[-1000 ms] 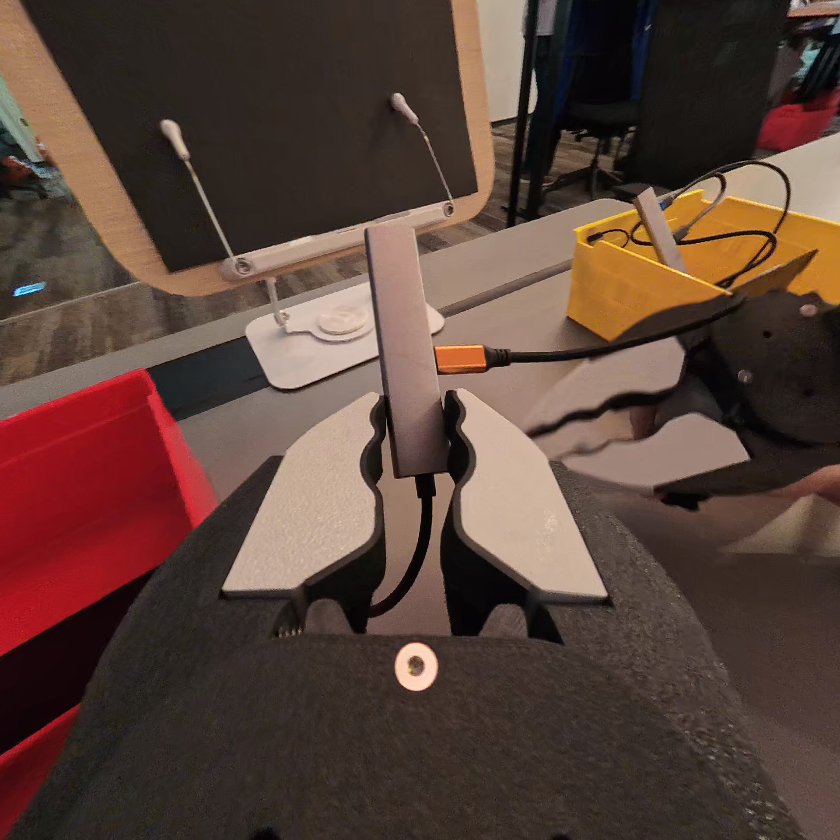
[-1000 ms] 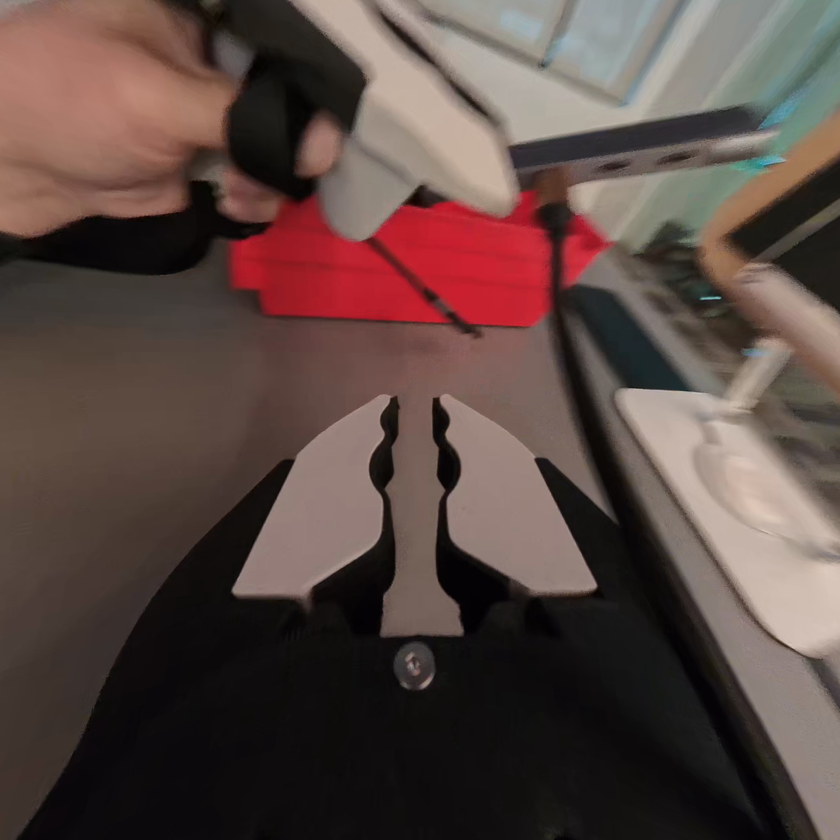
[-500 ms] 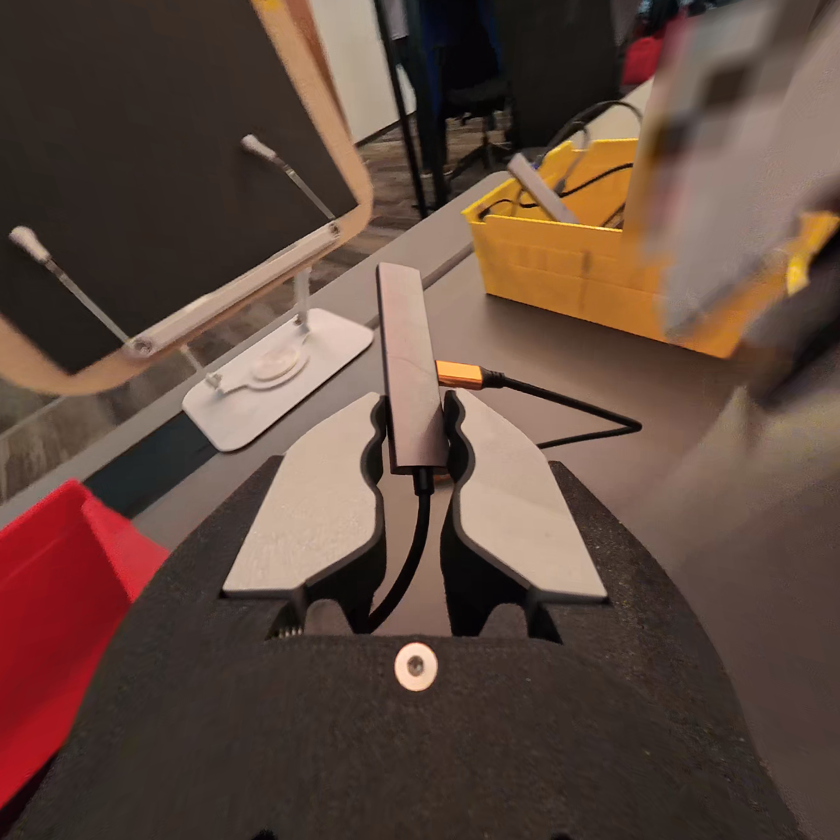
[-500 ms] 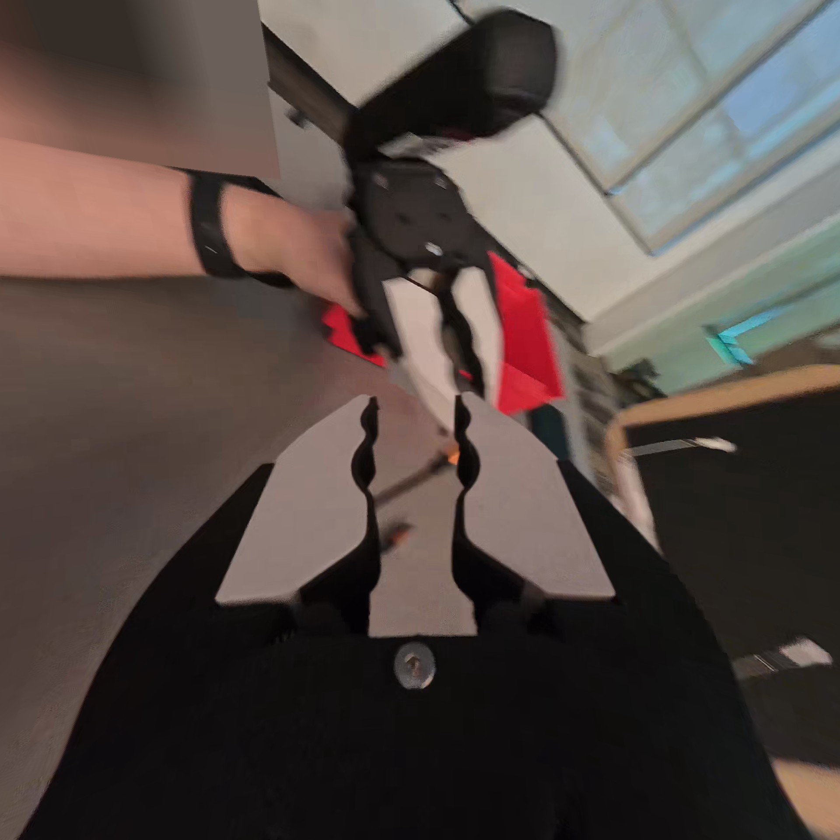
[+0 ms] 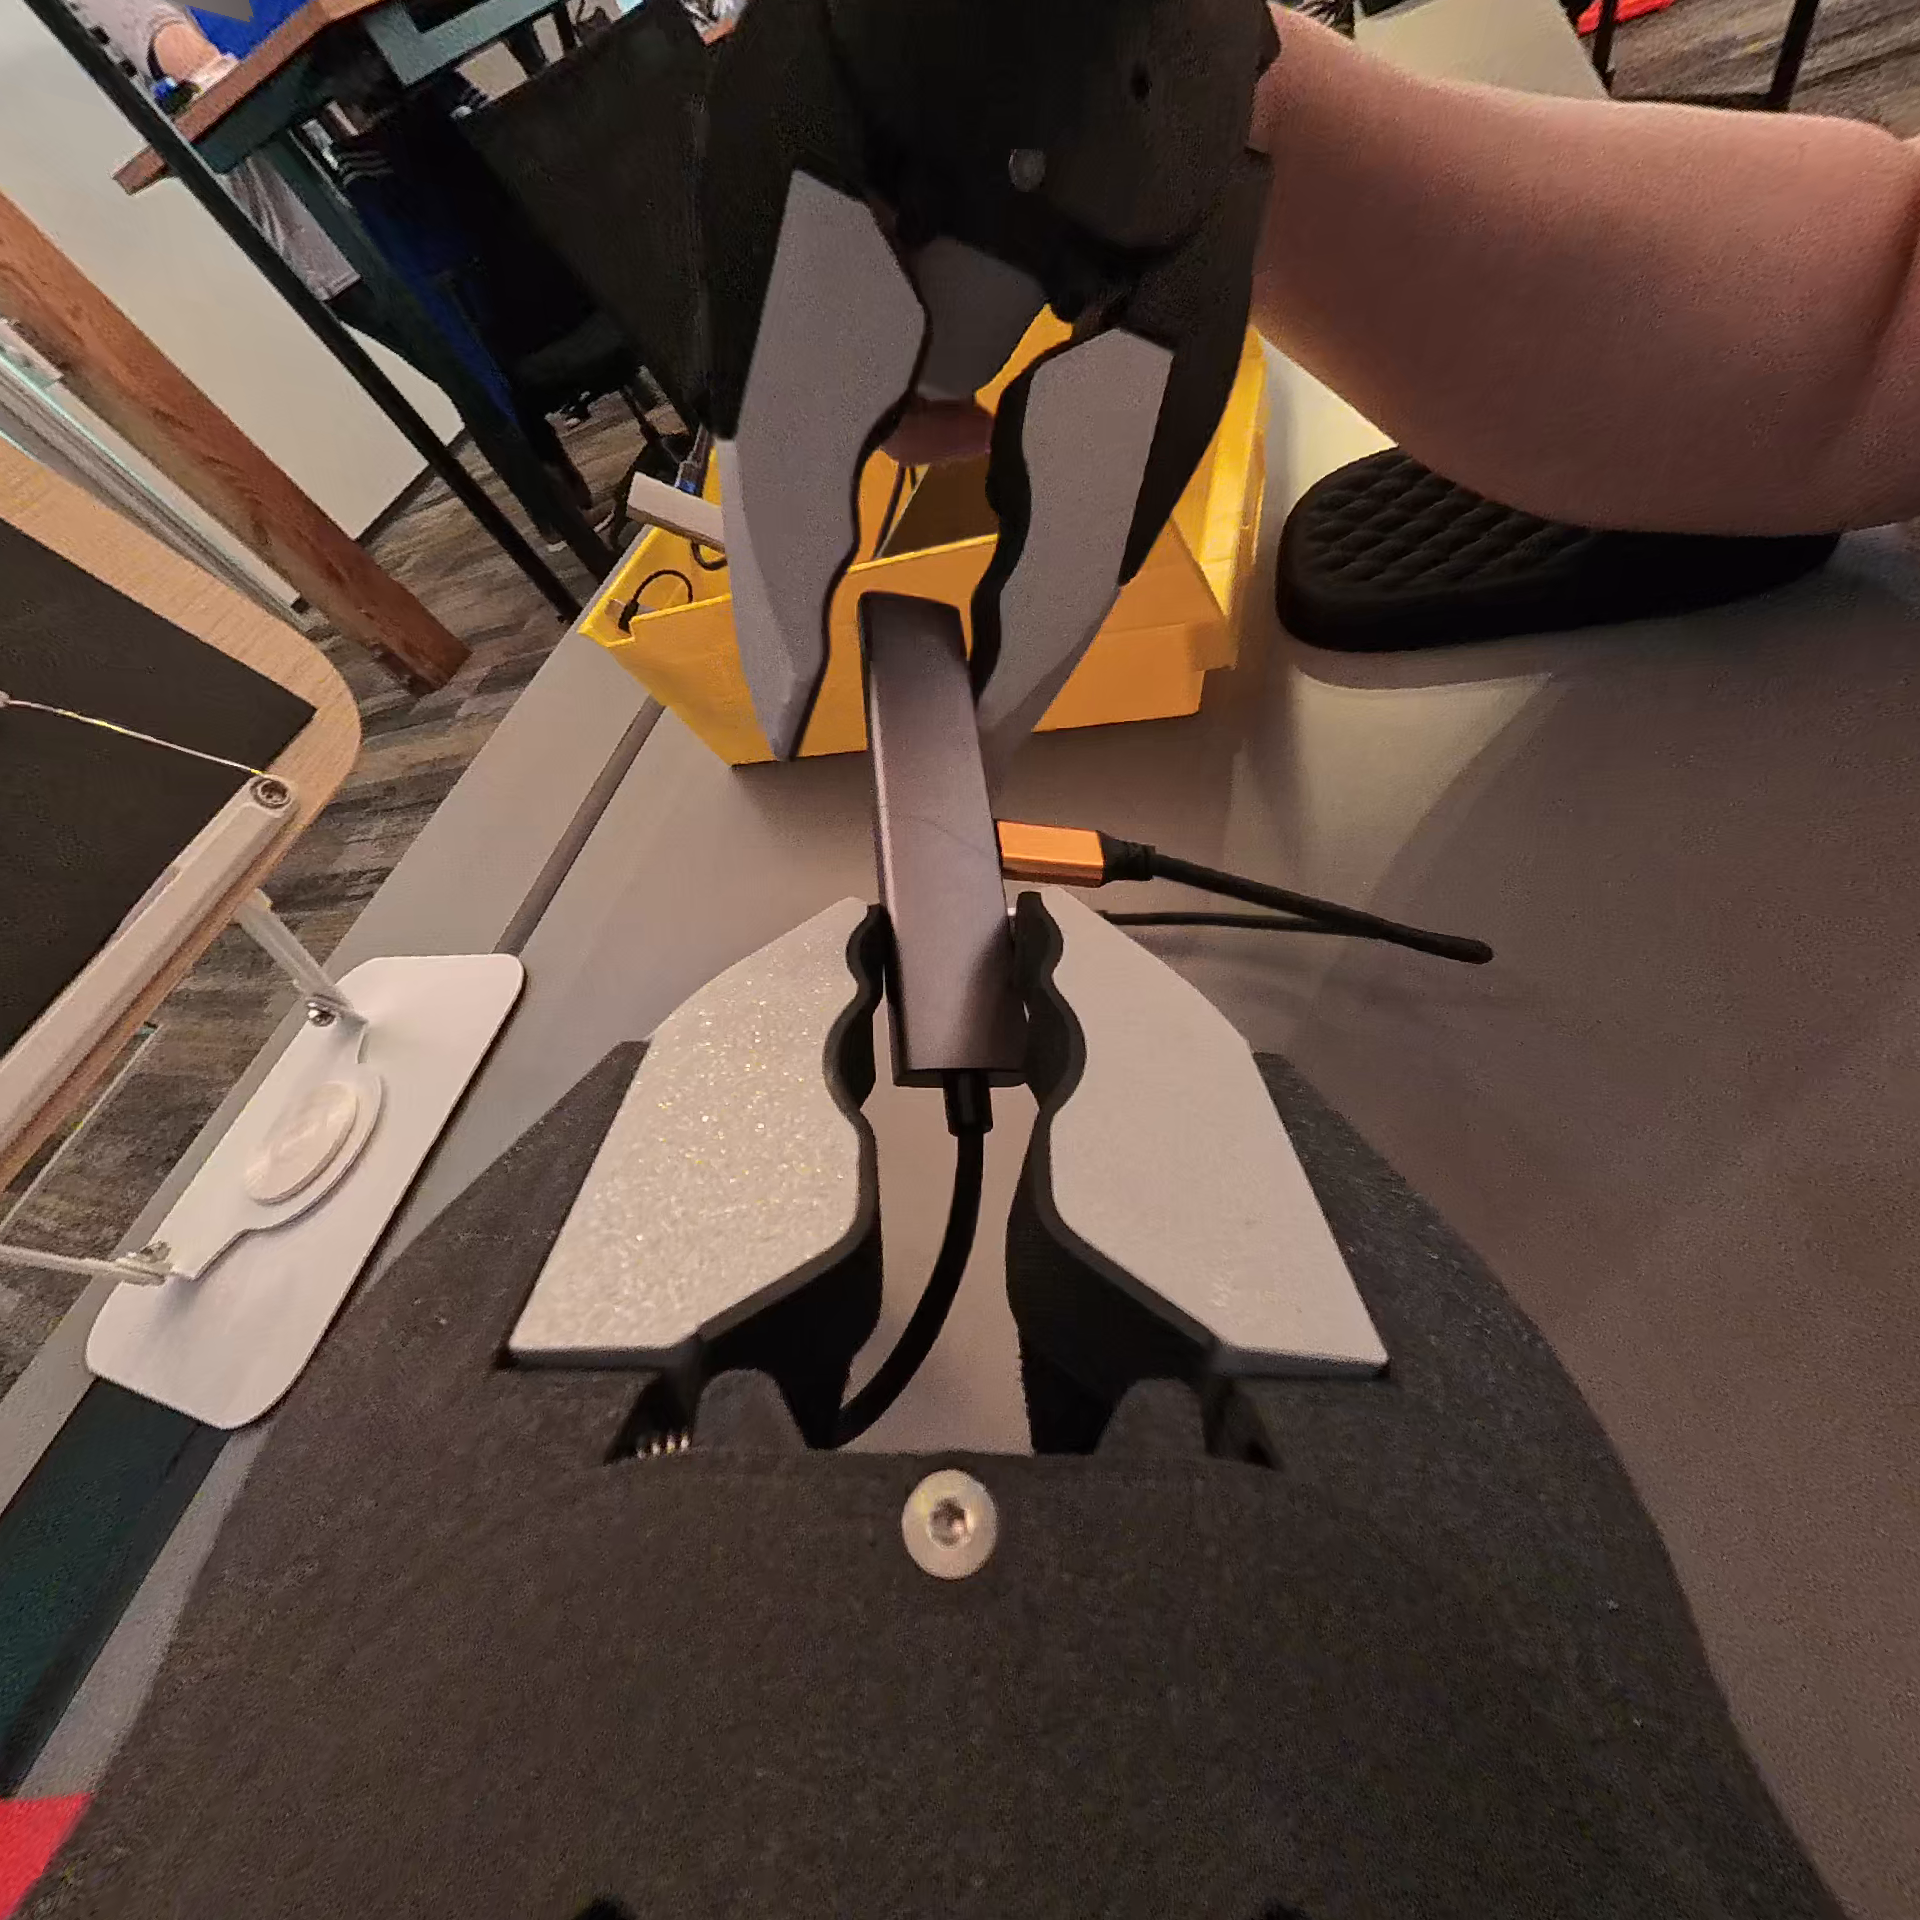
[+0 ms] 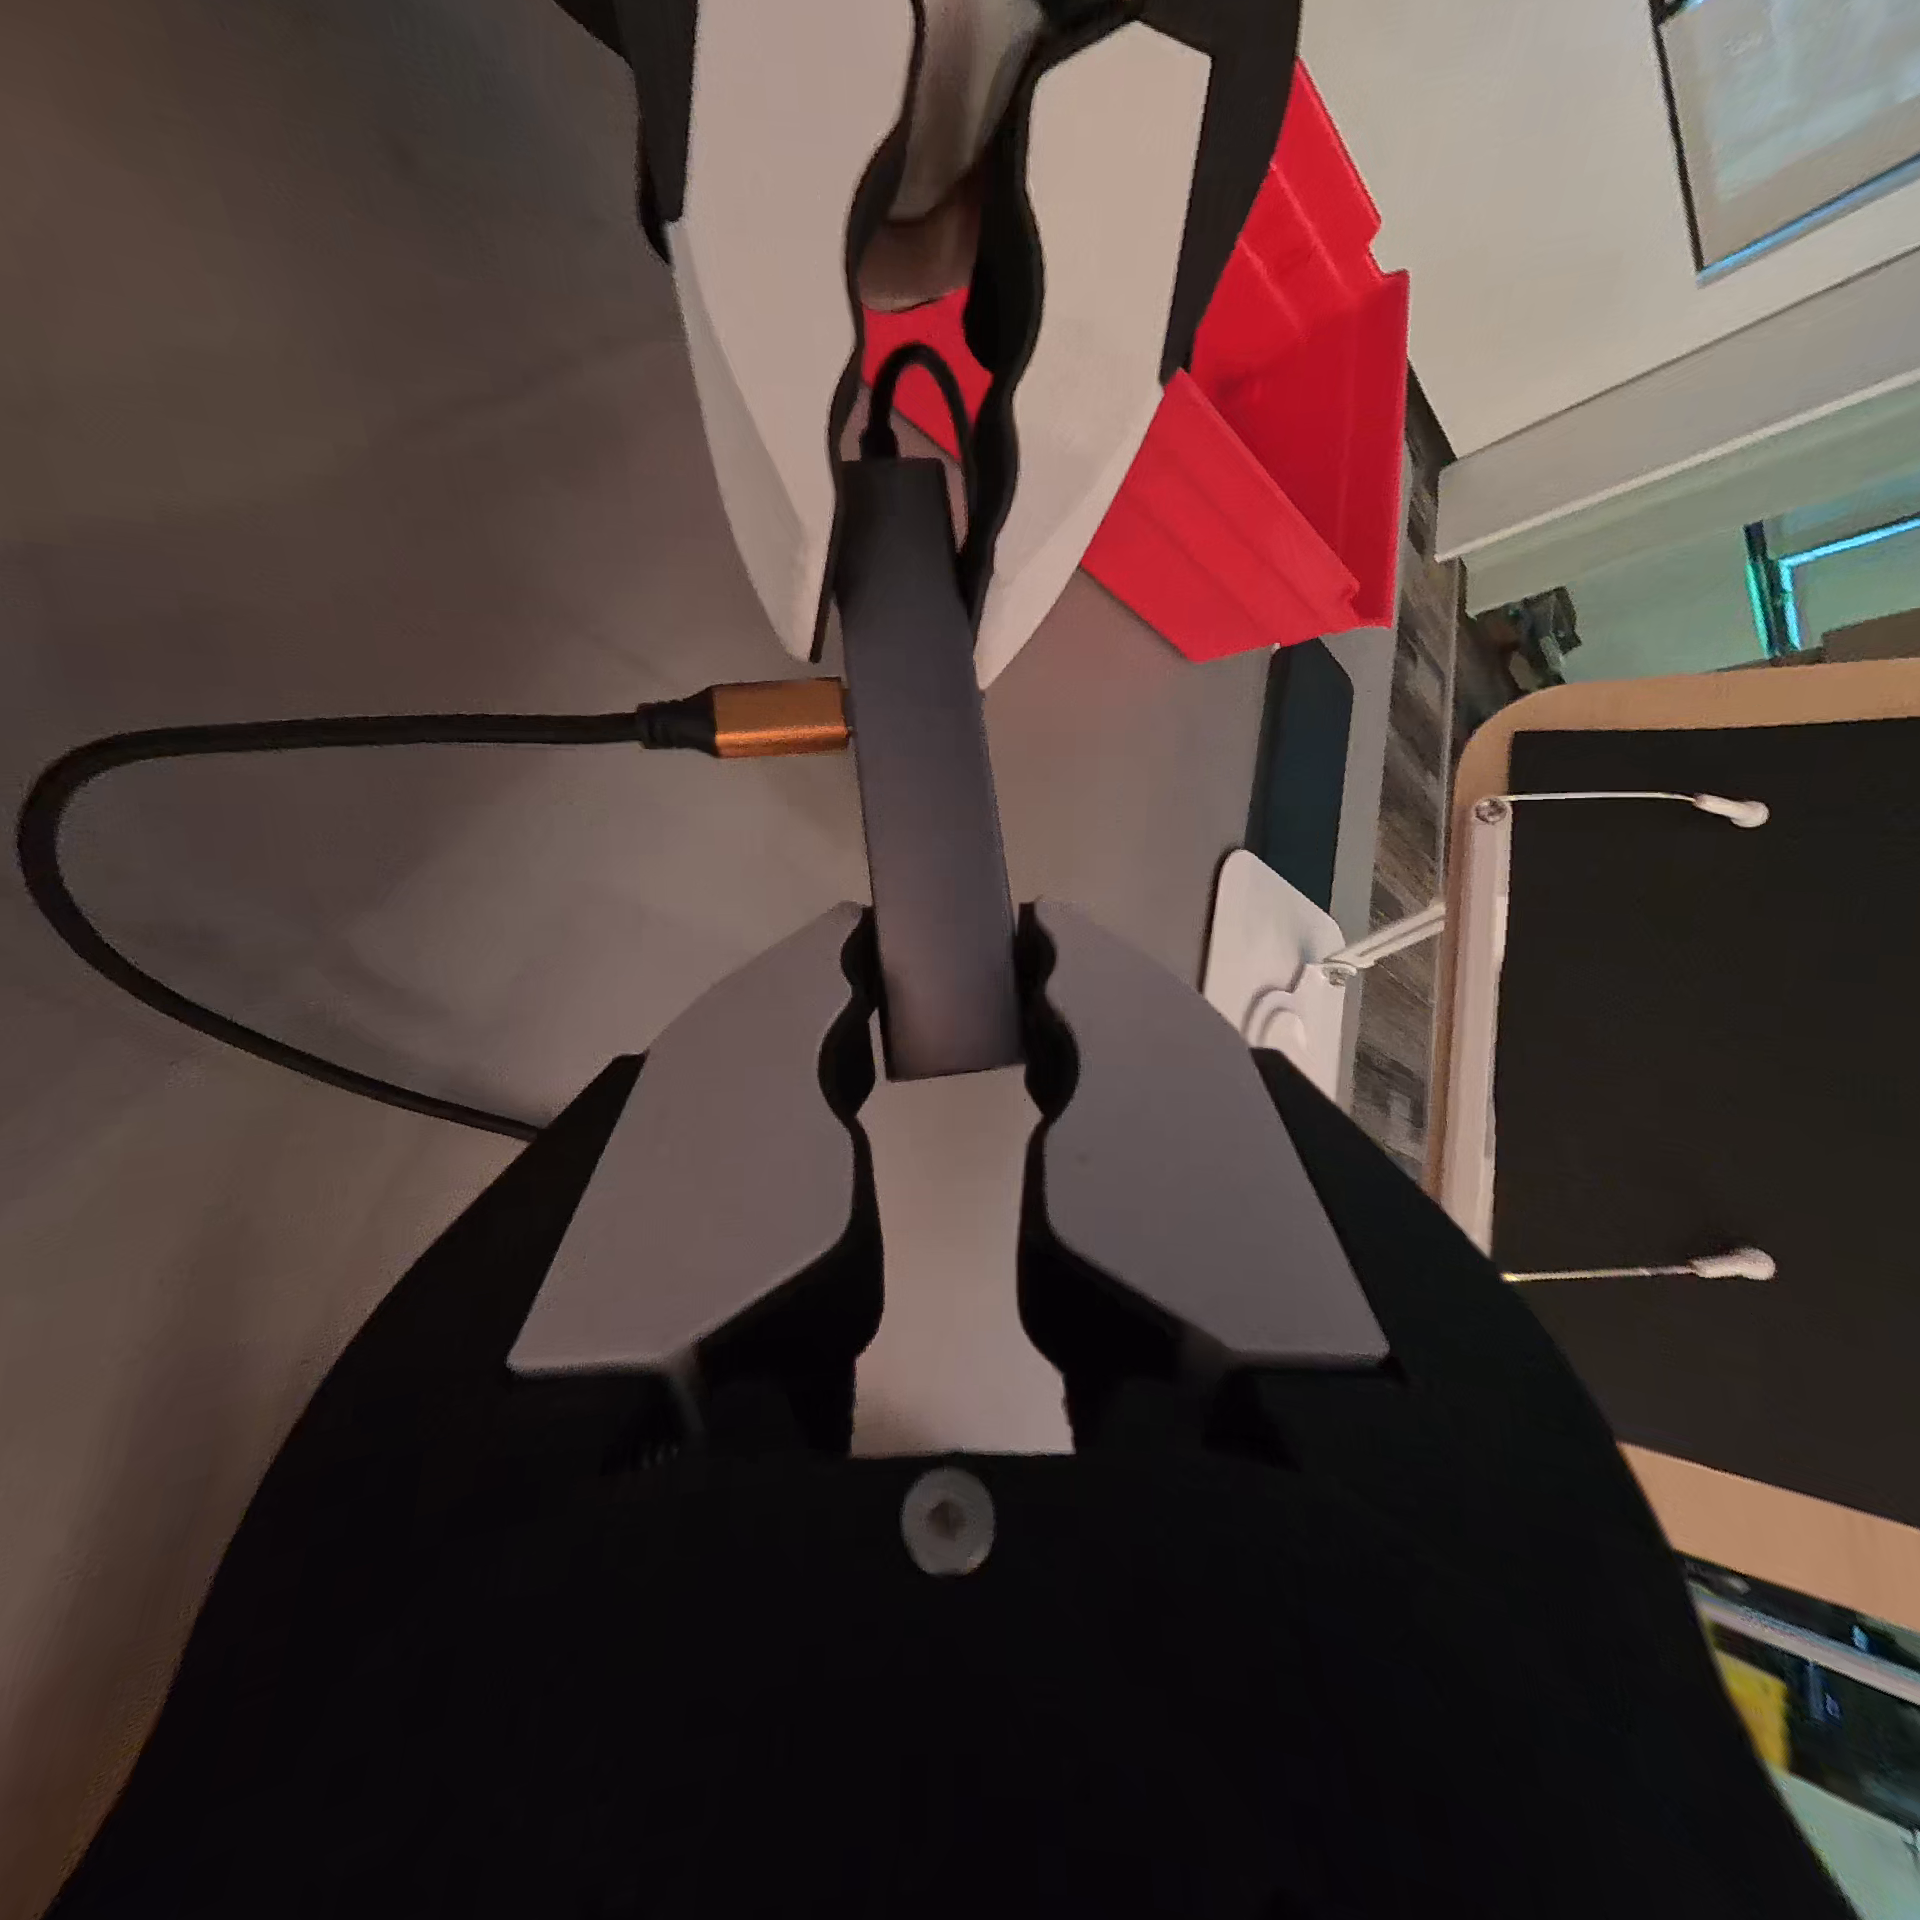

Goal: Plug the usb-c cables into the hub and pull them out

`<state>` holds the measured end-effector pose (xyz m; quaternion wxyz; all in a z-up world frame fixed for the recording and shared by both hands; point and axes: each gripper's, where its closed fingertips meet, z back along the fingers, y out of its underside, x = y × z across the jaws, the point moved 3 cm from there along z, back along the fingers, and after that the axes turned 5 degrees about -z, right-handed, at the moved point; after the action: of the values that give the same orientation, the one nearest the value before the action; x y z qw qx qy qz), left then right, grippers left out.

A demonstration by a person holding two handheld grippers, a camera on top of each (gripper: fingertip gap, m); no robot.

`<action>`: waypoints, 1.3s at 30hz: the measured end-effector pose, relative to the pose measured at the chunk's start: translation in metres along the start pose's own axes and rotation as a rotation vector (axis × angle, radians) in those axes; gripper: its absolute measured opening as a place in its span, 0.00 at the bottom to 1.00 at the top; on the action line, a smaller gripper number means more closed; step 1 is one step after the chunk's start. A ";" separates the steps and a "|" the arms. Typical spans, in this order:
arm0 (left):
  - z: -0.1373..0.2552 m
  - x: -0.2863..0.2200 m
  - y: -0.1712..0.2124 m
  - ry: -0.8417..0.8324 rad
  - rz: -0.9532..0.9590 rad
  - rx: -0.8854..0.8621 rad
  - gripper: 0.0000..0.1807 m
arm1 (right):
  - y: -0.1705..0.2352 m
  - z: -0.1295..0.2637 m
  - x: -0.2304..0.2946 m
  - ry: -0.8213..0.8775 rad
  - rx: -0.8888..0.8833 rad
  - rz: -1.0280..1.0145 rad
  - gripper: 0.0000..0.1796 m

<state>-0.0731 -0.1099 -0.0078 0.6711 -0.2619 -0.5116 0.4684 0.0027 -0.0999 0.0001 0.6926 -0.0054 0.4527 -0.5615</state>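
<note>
Slim dark grey bar-shaped USB hub [image 5: 940, 883], held off the grey tabletop [image 5: 1558, 1039] between the two grippers, one at each end. Left gripper [image 5: 948, 940]: jaws narrowed onto the near end, where the hub's own black lead [image 5: 925, 1299] exits. Right gripper [image 6: 943, 935]: jaws set close about the far end, fingers touching or very nearly touching the sides; cannot tell if it is truly clamped. One orange-shelled USB-C plug on a black cable [image 6: 779, 719] is seated in the hub's side port, the cable looping down to the table. Judgement: hub is light, rigid and smooth-cased, likely to twist in a grip; hold it by the narrow ends, clear of the port side. Take the plug by its stiff orange shell, not the limp cable, and pull straight out. Containers: yellow plastic bin [image 5: 1143, 644], far side, holds another grey hub and dark cables; red plastic bin [image 6: 1278, 457] beyond the left gripper, contents not visible.
</note>
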 end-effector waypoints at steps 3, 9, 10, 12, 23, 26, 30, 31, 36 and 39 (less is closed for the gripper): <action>0.002 -0.001 -0.002 0.012 0.011 -0.022 0.13 | 0.000 0.001 0.002 -0.035 0.009 -0.023 0.14; 0.009 0.020 -0.005 -0.130 0.097 -0.079 0.18 | 0.009 0.007 -0.012 0.053 0.060 -0.038 0.13; 0.015 0.027 -0.007 -0.179 0.124 -0.108 0.22 | 0.013 0.010 -0.019 0.097 0.080 -0.049 0.14; 0.030 0.041 -0.011 -0.267 0.188 -0.194 0.23 | 0.020 0.021 -0.035 0.189 0.085 -0.093 0.14; 0.026 0.058 -0.001 -0.350 0.332 -0.267 0.19 | 0.090 0.219 -0.122 1.213 -0.044 -0.465 0.13; 0.010 0.052 0.004 -0.311 0.317 -0.210 0.19 | 0.127 0.246 -0.117 1.344 0.077 -0.473 0.13; -0.007 0.043 0.009 -0.256 0.303 -0.155 0.19 | 0.165 0.274 -0.109 1.484 0.137 -0.549 0.13; -0.010 0.042 0.011 -0.251 0.302 -0.140 0.19 | 0.171 0.278 -0.107 1.501 0.153 -0.568 0.13; -0.019 0.038 0.015 -0.222 0.309 -0.114 0.19 | 0.174 0.300 -0.103 1.605 0.092 -0.650 0.13; -0.023 0.036 0.016 -0.210 0.311 -0.101 0.19 | 0.164 0.309 -0.104 1.648 -0.046 -0.724 0.13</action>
<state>-0.0558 -0.0675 -0.0128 0.5194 -0.3207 -0.5552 0.5650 0.3294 -0.1127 0.1618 -0.0714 0.2428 0.7874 -0.5620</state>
